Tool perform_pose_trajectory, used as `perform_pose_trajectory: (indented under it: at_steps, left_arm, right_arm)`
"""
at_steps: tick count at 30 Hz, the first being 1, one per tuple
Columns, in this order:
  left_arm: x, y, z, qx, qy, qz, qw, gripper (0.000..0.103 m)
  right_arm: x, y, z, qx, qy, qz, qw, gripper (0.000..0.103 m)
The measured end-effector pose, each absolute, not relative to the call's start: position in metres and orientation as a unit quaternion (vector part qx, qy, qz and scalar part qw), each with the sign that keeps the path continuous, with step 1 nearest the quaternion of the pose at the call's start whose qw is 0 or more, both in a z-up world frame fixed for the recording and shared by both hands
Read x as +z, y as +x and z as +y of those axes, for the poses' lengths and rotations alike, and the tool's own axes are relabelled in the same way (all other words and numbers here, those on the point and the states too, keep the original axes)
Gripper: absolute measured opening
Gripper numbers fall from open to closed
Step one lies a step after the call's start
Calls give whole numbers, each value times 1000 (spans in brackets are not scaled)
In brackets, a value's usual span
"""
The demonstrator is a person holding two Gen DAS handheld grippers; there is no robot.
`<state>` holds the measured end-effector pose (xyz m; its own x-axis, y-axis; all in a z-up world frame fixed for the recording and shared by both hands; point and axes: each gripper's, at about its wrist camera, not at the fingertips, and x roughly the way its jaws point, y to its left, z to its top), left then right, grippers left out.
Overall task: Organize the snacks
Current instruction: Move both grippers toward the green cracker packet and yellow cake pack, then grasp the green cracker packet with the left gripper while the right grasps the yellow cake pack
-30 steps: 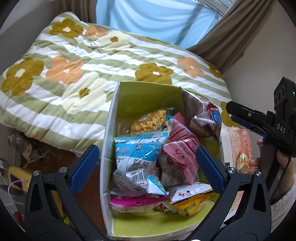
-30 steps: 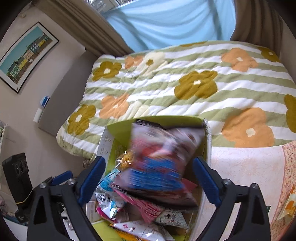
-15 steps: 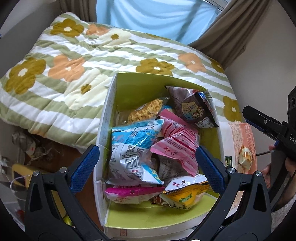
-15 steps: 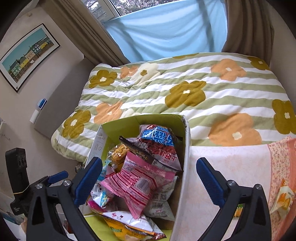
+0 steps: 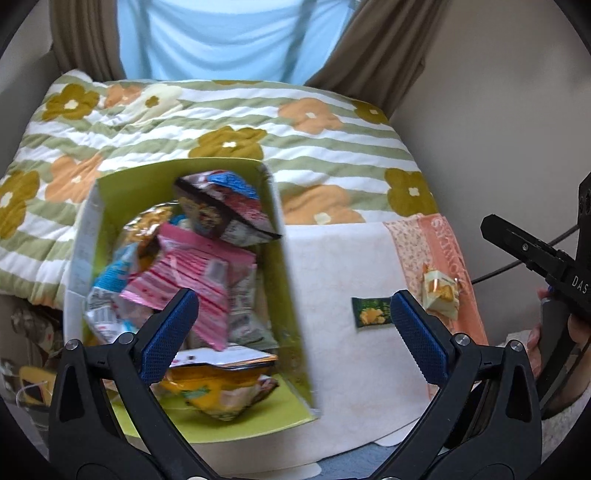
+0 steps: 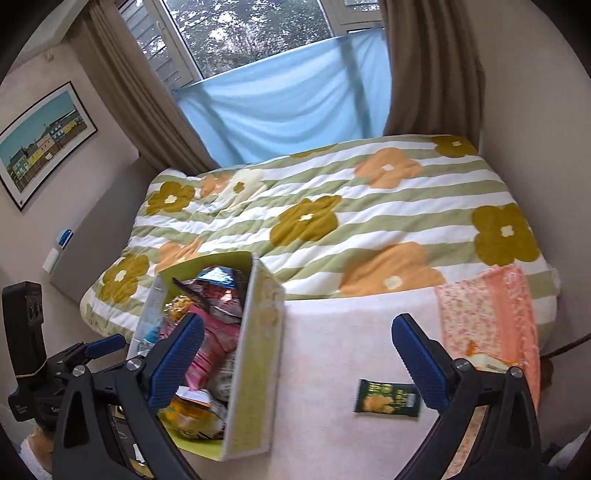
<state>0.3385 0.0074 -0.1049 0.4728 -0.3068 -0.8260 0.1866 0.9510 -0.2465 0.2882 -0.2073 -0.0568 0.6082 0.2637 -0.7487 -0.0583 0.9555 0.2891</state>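
We are holding our left gripper (image 5: 293,325) and right gripper (image 6: 297,360) with fingers wide apart, gripping nothing. The green box (image 5: 286,280) is sitting full of snack bags on the worktop (image 5: 343,266). A dark green snack (image 6: 387,398) is lying alone beside it, near a yellow snack (image 5: 439,290).

you're in a home bedroom: a bed under a green-striped flowered quilt (image 6: 332,218) fills the middle of the frame, brown curtains (image 6: 125,96) flank a window (image 6: 251,33) at the top, and a framed print of coloured houses (image 6: 44,140) hangs on the wall at the upper left.
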Motion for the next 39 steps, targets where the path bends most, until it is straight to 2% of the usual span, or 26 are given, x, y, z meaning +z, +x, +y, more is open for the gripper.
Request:
perform_pose_trajectory:
  at_steps: [10,14,24,32,35,39]
  left_arm:
    - [-152,331,-135,-195,-20,533,823,103]
    - [-175,336,-173,-201,29,545,813,103]
    - [-238,351,-231,-274,262,574,725,103]
    - [-297,355,-266,-361,416,560,619,99]
    - [-314,363,-269,-364,430,567,601,93]
    - [-325,383,-266,-354,406,586,605,92]
  right_arm:
    - [-93,255,-321,43,125,475,870,101]
    - [-116,249,-350,37,130,494,859,101]
    - [-171,249,-377,41,169,542,823,101]
    - [-209,249,-381,6,207,560,802,101]
    - [-218,249,-383,-12,217,567,795,101]
    - [-224,248,-385,-31,232,567,790,101]
